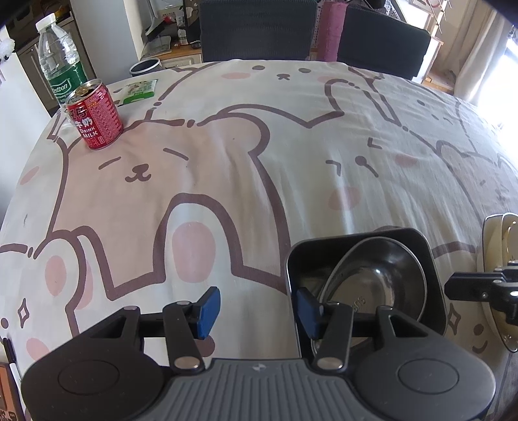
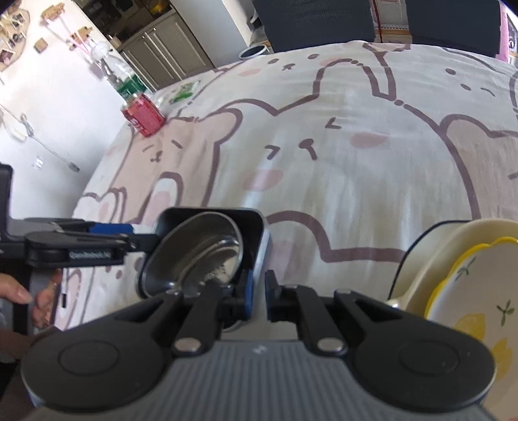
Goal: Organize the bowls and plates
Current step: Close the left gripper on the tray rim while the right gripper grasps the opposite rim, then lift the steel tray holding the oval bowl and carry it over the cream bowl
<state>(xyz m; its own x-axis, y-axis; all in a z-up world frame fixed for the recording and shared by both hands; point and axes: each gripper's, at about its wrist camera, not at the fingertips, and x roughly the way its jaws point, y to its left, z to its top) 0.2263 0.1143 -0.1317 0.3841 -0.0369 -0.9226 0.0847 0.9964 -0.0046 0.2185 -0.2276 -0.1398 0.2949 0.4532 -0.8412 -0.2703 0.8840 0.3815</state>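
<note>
A black square tray (image 1: pixel 417 246) lies on the tablecloth with a steel bowl (image 1: pixel 378 281) leaning tilted inside it. My left gripper (image 1: pixel 259 312) is open; its right blue pad (image 1: pixel 307 312) sits at the tray's left wall and the other pad is outside, over the cloth. In the right wrist view my right gripper (image 2: pixel 257 291) is shut on the right wall of the tray (image 2: pixel 262 239), with the bowl (image 2: pixel 194 256) to its left. The left gripper (image 2: pixel 145 239) reaches the tray from the left. A cream plate (image 2: pixel 421 259) and a yellow-rimmed lemon plate (image 2: pixel 469 291) stand stacked at the right.
A red milk can (image 1: pixel 95 118), a clear water bottle (image 1: pixel 60 61) and a green packet (image 1: pixel 139 90) stand at the far left of the cartoon tablecloth (image 1: pixel 259 162). Two dark chairs (image 1: pixel 255 29) stand behind the table. A person's hand (image 2: pixel 19 294) shows at the left.
</note>
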